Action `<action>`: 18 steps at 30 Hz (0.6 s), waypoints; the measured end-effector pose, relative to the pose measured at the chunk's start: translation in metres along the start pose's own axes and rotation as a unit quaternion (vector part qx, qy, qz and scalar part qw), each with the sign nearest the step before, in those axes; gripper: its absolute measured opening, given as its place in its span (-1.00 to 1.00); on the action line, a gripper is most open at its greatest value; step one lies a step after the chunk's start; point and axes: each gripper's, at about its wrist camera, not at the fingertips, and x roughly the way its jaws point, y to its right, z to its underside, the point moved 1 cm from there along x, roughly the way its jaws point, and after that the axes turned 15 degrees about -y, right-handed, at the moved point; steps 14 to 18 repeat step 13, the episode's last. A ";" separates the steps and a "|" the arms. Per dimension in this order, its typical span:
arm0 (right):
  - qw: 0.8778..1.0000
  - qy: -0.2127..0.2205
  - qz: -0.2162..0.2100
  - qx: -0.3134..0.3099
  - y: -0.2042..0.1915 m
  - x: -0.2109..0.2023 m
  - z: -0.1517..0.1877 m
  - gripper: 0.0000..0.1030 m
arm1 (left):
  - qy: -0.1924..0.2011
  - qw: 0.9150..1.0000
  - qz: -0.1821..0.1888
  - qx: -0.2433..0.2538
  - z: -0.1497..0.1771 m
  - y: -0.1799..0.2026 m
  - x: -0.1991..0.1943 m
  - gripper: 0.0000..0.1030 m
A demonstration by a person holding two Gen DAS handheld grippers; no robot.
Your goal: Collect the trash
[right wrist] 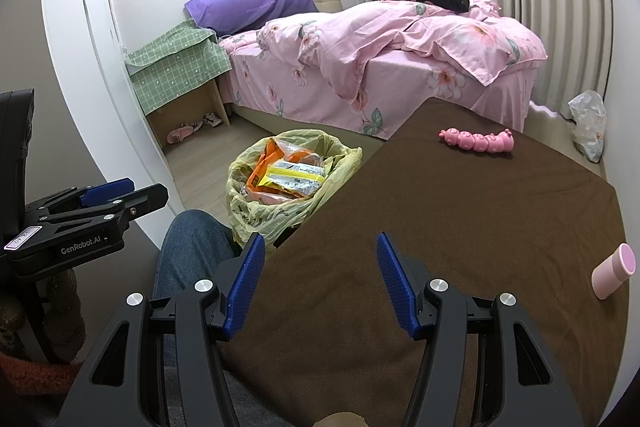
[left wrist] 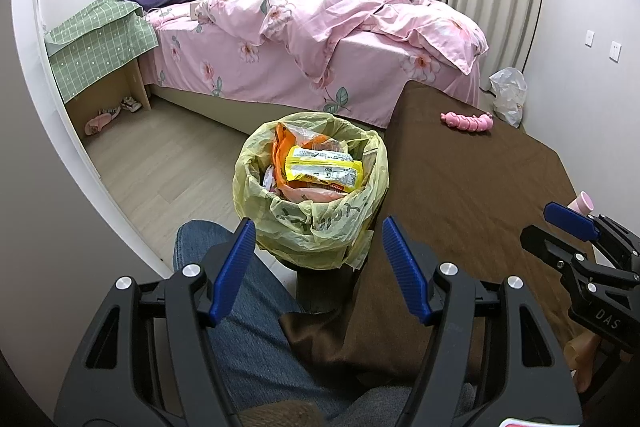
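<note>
Left wrist view
Left claw (left wrist: 318, 267): wide apart, holding nothing, hanging over the person's knee and the near rim of the trash bin (left wrist: 310, 187).
Trash bin: on the floor just left of the tabletop (left wrist: 460, 187), a spot that looks chosen for short drops; yellow liner packed with wrappers (left wrist: 324, 169).
Right claw (left wrist: 560, 231): seen side-on at right; I cannot tell its spread here.

Right wrist view
Right claw (right wrist: 320, 283): wide, empty, above the bare near tabletop (right wrist: 400, 227).
Pink caterpillar toy (right wrist: 476, 141): far side.
Pink cup (right wrist: 614, 271): lying near the right edge, could roll off.
Open room: broad cloth between claws and both objects.
</note>
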 end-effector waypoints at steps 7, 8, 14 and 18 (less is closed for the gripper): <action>1.000 -0.009 0.004 0.002 0.001 0.007 0.005 0.07 | -0.016 1.000 0.011 0.006 -0.003 0.001 0.008 0.22; 1.000 -0.011 0.007 0.005 0.004 0.008 0.006 0.07 | -0.026 0.999 0.016 0.012 -0.005 0.002 0.014 0.22; 0.998 -0.013 0.038 0.045 0.040 0.017 0.005 0.07 | -0.046 0.997 0.035 0.056 -0.024 0.033 0.048 0.23; 0.998 -0.013 0.038 0.045 0.040 0.017 0.005 0.07 | -0.046 0.997 0.035 0.056 -0.024 0.033 0.048 0.23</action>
